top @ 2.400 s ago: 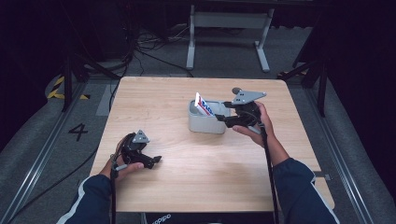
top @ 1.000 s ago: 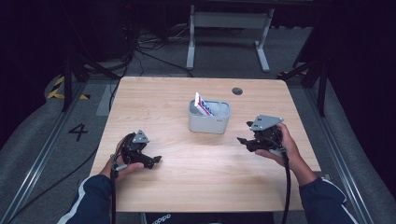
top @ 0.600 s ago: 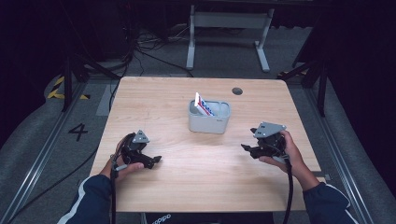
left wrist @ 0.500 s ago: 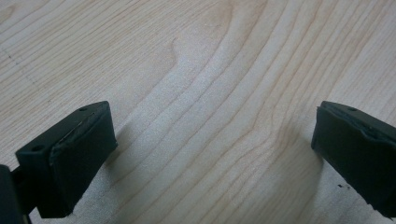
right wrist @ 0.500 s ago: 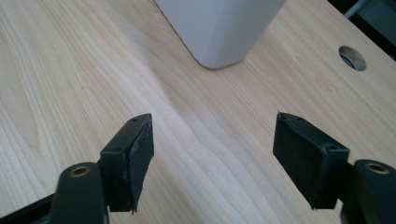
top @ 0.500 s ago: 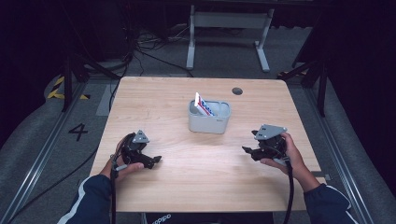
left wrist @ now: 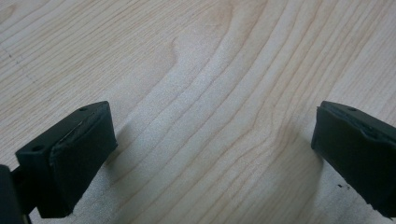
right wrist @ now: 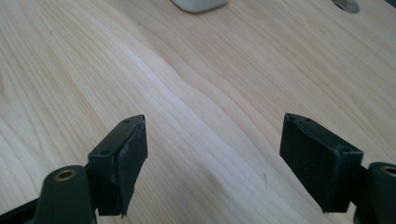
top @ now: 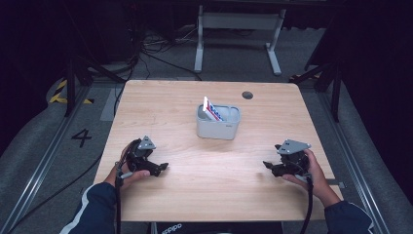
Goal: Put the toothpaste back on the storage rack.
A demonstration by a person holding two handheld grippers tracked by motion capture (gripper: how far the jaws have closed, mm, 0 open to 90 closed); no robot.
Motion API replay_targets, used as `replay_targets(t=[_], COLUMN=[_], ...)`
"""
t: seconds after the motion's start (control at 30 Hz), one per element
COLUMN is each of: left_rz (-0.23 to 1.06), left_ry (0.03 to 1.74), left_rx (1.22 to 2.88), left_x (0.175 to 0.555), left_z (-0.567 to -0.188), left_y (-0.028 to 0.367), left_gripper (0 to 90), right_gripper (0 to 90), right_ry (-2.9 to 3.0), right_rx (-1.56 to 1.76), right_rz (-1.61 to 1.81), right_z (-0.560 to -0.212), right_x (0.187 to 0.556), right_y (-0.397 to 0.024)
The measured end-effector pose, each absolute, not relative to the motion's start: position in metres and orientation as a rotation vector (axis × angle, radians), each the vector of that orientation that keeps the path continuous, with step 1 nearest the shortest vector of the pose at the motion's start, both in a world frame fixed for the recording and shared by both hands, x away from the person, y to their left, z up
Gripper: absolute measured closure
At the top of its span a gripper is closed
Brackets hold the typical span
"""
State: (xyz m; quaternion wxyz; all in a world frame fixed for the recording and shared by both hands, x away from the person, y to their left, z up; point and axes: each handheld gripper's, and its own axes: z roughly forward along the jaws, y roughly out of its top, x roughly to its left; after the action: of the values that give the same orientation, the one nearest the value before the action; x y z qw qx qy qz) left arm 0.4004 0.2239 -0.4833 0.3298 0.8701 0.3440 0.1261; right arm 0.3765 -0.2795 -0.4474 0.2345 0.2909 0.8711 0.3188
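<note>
Both grippers low and empty; the holder stands beyond them.

Your left gripper (top: 157,168) and right gripper (top: 271,167) rest near you on the surface (top: 160,102), jaws apart, holding nothing; the right jaws have just been opening. The grey holder (top: 218,123) stands ahead, between them, slightly nearer your right hand. A red-blue-white card (top: 212,108) leans inside, upright.

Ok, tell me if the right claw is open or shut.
Open: the right claw has its jaws wide apart over bare table, nothing between them, and they have just been opening.

table (top: 214,195): light wood | hole cover (top: 247,95): far edge, right
</note>
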Motion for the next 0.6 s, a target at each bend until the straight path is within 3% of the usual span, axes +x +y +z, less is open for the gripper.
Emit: replay_targets(t=[0.6], left_rz=[0.329], left_ry=[0.891], left_rx=[2.280], left_x=[0.401], left_z=[-0.483], left_y=[0.224], left_gripper=[0.1], right_gripper=[18.4], right_ry=[2.308], right_rx=[1.055], right_rz=[0.938], right_z=[-0.475], right_x=[0.362], right_y=[-0.345])
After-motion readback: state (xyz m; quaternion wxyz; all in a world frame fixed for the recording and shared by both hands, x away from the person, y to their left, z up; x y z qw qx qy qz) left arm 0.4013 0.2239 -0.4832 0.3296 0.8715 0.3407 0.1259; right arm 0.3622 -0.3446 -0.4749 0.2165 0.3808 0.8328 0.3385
